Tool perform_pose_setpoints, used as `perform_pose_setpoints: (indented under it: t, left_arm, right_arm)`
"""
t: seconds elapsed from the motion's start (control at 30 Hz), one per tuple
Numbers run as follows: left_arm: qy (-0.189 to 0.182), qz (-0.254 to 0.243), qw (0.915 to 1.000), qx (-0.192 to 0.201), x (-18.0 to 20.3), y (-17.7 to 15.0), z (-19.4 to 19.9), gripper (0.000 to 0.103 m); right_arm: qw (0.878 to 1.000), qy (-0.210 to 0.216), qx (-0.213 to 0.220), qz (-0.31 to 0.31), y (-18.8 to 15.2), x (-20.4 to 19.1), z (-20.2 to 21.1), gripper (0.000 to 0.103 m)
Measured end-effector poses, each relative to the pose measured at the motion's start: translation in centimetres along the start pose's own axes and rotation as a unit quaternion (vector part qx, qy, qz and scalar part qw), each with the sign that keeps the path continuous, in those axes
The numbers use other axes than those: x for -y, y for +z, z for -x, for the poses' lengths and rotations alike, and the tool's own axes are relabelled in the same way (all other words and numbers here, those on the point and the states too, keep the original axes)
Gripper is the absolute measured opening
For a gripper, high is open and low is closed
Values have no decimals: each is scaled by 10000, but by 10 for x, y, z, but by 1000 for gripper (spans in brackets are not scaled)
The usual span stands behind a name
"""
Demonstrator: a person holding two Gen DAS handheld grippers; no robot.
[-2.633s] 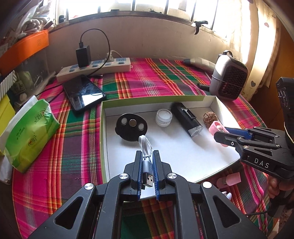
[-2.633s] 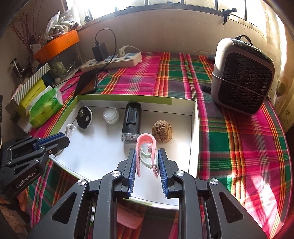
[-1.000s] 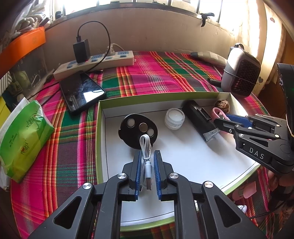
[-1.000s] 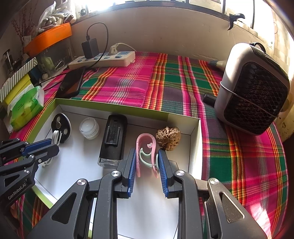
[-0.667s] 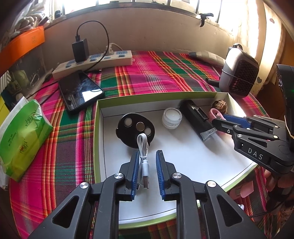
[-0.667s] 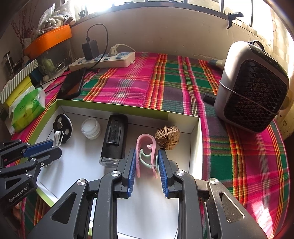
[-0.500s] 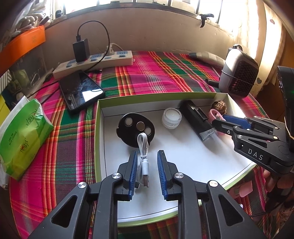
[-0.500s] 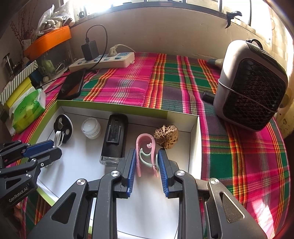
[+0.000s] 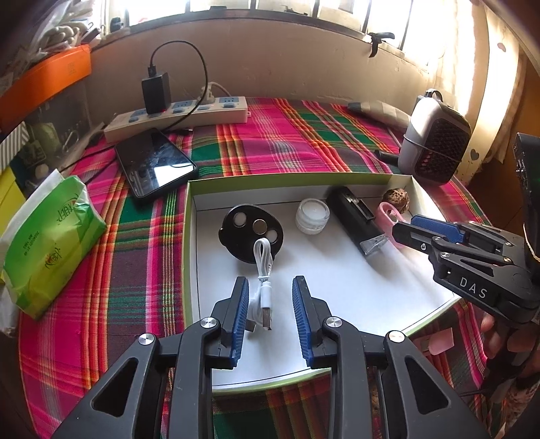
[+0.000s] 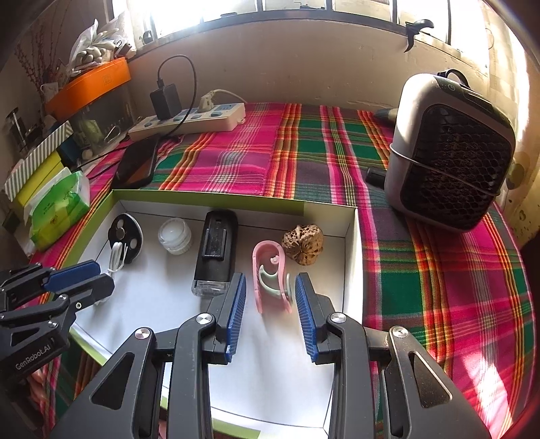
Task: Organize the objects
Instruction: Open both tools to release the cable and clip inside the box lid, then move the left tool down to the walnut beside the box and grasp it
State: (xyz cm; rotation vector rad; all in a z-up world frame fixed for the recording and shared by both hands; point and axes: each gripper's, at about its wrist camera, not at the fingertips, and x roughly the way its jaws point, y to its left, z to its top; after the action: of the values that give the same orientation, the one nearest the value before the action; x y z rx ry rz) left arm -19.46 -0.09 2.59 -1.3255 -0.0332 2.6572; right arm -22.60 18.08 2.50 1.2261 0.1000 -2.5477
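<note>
Strong daylight pours in from the windows along the far wall, blown out to plain white in both my views. It warms the curtain at far right and glares off the white floor of the box — brightest along its right wall. The phone screen mirrors the window. Shadows under my fingers are soft. Fisheye bending curves the sill; corners go dark.

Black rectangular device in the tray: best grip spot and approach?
Grip the black device across its narrow width at mid-body, coming from above with the right hand-held gripper. It lies flat and long; the jar and pink clip flank it with gaps, so the long sides are reachable.
</note>
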Motion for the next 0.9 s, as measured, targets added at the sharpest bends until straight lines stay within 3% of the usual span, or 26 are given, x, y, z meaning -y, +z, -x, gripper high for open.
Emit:
perform_pose_setpoints:
  t: [0.9]
  left_arm:
    - [-149, -40, 9991, 383, 17, -32, 54, 25]
  right_arm:
    - [9985, 142, 483, -227, -40, -11, 64, 32]
